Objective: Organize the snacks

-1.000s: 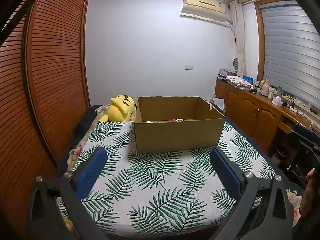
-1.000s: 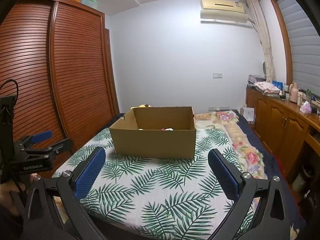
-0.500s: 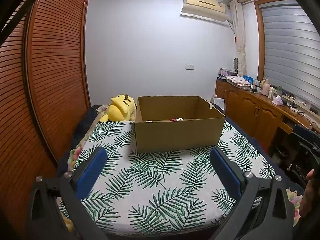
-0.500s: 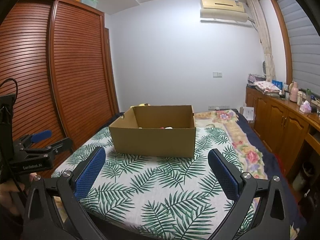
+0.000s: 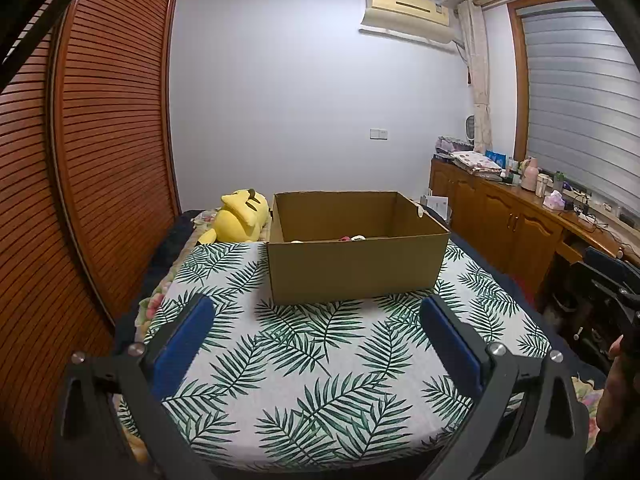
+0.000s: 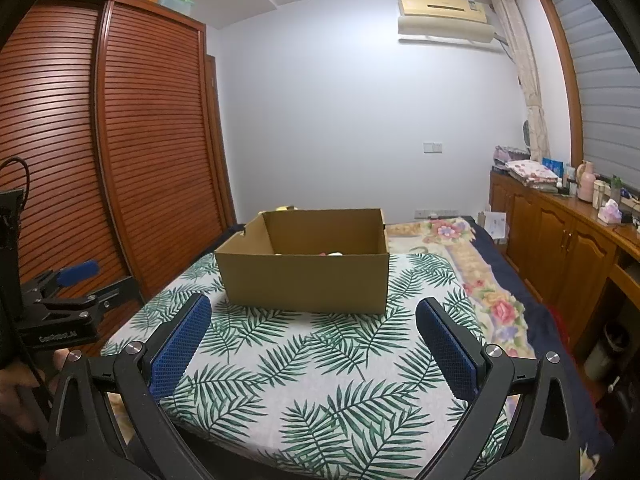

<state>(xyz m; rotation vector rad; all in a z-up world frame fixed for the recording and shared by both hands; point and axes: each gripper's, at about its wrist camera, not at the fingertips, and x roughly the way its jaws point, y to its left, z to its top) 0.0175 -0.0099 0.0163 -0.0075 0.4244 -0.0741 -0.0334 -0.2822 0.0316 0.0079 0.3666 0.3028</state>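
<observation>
Both the left claw (image 5: 316, 340) and the right claw (image 6: 312, 340) are hanging wide apart, holding nothing. Ahead of them the box (image 5: 356, 264) is sitting on the bed (image 5: 304, 364), with a few snacks (image 5: 352, 238) peeking inside. No snacks are showing outside it, so little seems left.

One box (image 5: 357, 268) stands on the bed (image 5: 320, 360), toward its far edge. One yellow plush toy (image 5: 240, 218) lies beside the box, at the far left corner. Inside the box a few snacks (image 5: 352, 238) show; their number cannot be told.
</observation>
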